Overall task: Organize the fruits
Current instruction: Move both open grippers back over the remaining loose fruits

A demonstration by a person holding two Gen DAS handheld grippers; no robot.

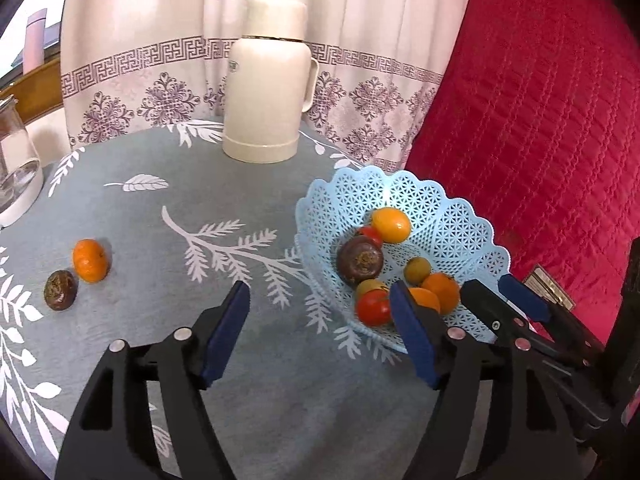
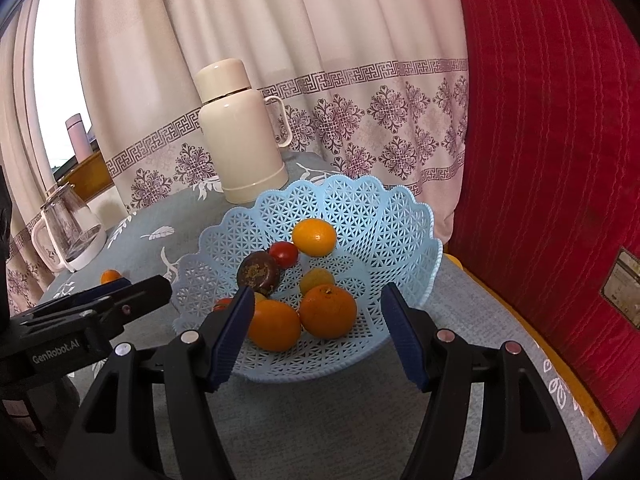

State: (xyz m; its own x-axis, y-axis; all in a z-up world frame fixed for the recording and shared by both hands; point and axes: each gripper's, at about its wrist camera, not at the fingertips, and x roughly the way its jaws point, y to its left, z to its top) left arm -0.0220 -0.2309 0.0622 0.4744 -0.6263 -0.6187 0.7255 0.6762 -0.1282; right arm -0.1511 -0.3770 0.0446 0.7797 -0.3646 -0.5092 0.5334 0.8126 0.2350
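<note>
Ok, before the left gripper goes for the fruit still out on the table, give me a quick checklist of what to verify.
1. Left gripper open, nothing between its pads: ok.
2. Orange and dark brown fruit lie loose on the tablecloth, unobstructed: ok.
3. The two fruits sit close together; whether they touch: cannot tell.
4. Blue basket upright, room left inside: ok.
5. Right gripper open, empty, hovering by the basket, away from the loose fruits: ok.

Basket (image 2: 400, 216): one. In it: three oranges (image 2: 328, 312), two tomatoes (image 2: 284, 253), two dark fruits... correction: one dark fruit (image 2: 258, 274), two yellow-green fruits (image 2: 317, 279). On the counter (image 1: 168, 240): one orange (image 1: 91, 261), one dark fruit (image 1: 60, 291). Flask (image 1: 266, 80): one. Glass jug (image 2: 70, 224): one.
</note>
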